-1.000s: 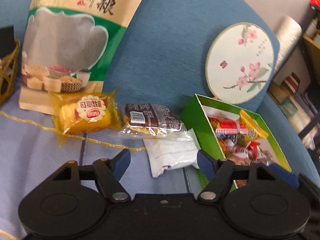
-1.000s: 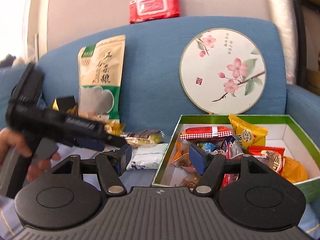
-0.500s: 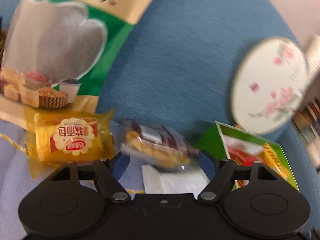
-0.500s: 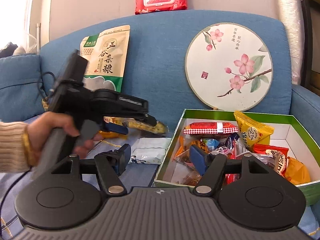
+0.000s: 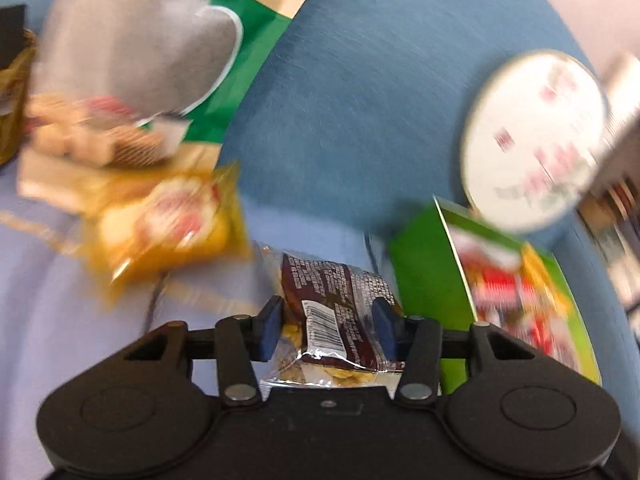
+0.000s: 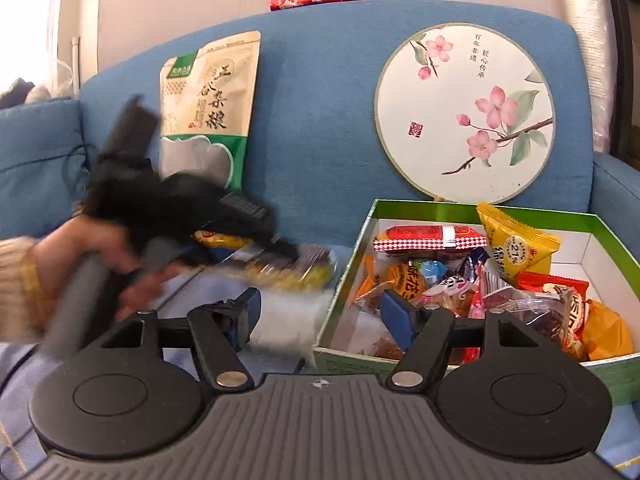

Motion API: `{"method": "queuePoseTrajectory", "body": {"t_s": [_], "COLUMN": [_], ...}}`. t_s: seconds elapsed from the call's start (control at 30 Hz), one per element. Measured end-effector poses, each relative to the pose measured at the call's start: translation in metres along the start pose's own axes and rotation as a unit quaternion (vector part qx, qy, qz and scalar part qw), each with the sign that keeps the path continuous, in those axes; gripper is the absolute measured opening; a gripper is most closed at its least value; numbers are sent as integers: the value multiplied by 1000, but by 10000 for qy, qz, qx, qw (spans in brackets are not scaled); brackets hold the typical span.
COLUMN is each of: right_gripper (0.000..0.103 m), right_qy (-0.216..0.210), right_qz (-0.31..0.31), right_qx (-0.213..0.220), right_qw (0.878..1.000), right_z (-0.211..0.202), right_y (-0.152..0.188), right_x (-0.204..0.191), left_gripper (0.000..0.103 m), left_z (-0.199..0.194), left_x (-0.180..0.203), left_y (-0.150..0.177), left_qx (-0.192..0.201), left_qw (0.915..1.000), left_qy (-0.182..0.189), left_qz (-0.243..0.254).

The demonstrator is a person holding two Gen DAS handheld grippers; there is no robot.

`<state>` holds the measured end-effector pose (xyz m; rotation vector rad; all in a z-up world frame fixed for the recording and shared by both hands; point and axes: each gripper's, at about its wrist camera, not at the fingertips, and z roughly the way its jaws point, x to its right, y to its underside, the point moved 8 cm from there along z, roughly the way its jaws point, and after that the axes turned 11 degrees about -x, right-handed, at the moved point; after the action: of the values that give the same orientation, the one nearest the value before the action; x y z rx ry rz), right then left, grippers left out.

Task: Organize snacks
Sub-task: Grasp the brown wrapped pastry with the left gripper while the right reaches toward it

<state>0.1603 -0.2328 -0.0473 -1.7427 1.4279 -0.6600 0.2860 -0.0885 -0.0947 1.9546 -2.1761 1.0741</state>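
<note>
Since a second ago the left gripper [image 5: 326, 326] has just closed its jaws onto the brown-wrapped snack [image 5: 332, 312] beside the green box [image 6: 472, 210], while the right gripper [image 6: 320, 316] hangs spread and empty over the box's near-left edge.

Yellow snack packet [image 5: 172, 224]: motion-blurred, label unreadable.
Round fan [image 5: 532, 140]: smeared.
Large pouch [image 5: 160, 60]: top cut off.
Person's hand [image 6: 104, 256]: blurred.
</note>
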Motion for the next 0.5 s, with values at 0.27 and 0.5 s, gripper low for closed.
{"method": "queuePoseTrajectory", "body": {"t_s": [0.27,0.5], "right_gripper": [103,103], "right_qy": [-436,-1579], "right_qz": [-168,-104], "right_qx": [-100,-614], "right_qw": [9989,9855], "right_z": [-13,-3], "right_y": [7,29], "right_x": [-30,-75], "left_gripper": [97,103], "left_z": [-81,-112], "left_x": [-31,-37], "left_y": [91,99], "left_qx": [-546,-204], "left_qw": [9983,9995], "left_qy": [161,215], "left_qz": [-82,79]}}
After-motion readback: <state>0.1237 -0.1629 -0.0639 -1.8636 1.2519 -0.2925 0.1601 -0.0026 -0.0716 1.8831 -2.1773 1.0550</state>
